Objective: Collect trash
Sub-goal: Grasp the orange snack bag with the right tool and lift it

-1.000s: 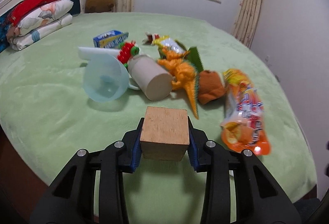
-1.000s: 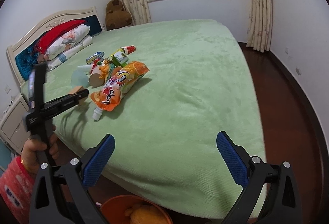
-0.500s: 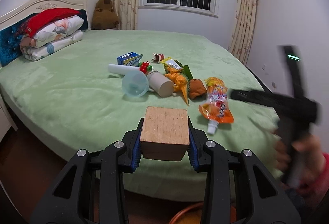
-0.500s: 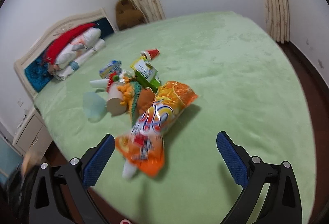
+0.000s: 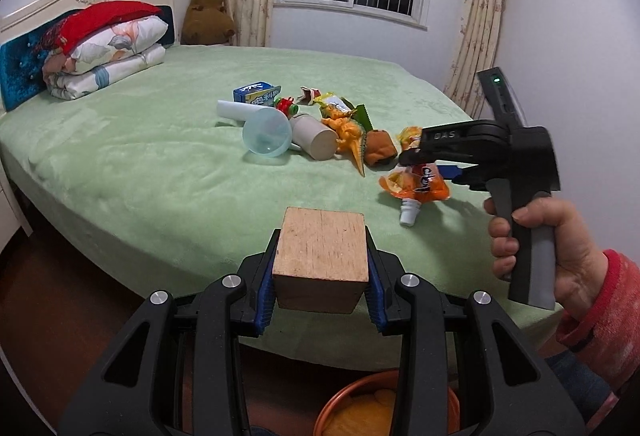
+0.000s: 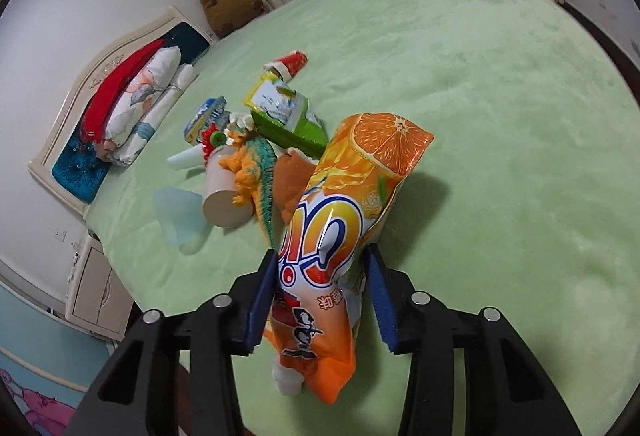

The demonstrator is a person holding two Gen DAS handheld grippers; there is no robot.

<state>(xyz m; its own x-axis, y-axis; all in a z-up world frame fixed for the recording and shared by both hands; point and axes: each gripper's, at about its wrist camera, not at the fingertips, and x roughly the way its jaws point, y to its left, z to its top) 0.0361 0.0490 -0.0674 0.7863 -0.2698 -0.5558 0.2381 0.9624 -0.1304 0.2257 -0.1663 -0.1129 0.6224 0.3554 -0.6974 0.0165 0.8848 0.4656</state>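
While the left gripper (image 5: 320, 278) is clamped on a wooden block (image 5: 321, 263) above the orange bin (image 5: 384, 406), the right gripper (image 6: 322, 298) has its 2 jaws around the lower body of the orange juice pouch (image 6: 340, 236), seemingly pressing its sides, at the near edge of the green bed (image 6: 500, 140). I judge the pouch light, soft and slick, so a hold on the stiffer part near its white spout (image 6: 289, 384) seems safer than on the crumpling foil.

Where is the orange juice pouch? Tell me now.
The orange foil juice pouch lies on the green bed, between the right gripper fingers, beside the brown plush toy.
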